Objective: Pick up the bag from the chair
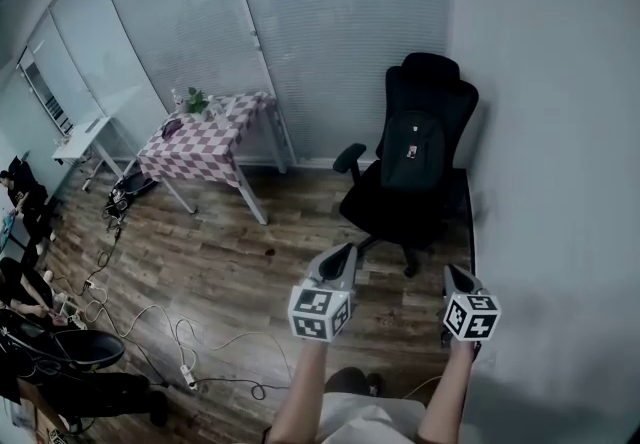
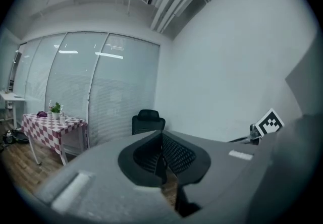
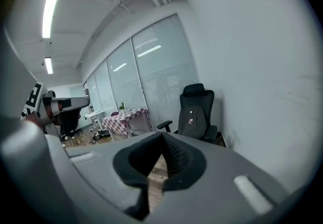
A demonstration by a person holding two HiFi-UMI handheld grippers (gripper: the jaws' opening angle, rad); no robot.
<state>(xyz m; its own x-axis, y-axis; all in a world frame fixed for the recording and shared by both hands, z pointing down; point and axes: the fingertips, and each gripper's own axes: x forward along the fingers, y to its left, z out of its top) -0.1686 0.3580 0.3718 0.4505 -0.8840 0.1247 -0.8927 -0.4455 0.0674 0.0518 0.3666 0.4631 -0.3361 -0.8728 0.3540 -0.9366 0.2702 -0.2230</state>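
Note:
A black backpack (image 1: 412,148) stands upright on the seat of a black office chair (image 1: 432,78), leaning against its backrest, close to the white wall. Both grippers are held short of the chair, over the wood floor. My left gripper (image 1: 345,251) is shut and empty, about a metre in front of the chair base. My right gripper (image 1: 450,272) is also shut and empty, off the chair's right front. In the right gripper view the backpack (image 3: 192,116) and chair (image 3: 200,95) show beyond the closed jaws (image 3: 161,135). The left gripper view (image 2: 161,134) shows only the chair's headrest (image 2: 148,116).
A table with a checkered cloth (image 1: 205,138) and a small plant stands left of the chair, by the blinds. Cables and a power strip (image 1: 186,373) lie on the floor at lower left. The white wall (image 1: 560,132) closes the right side.

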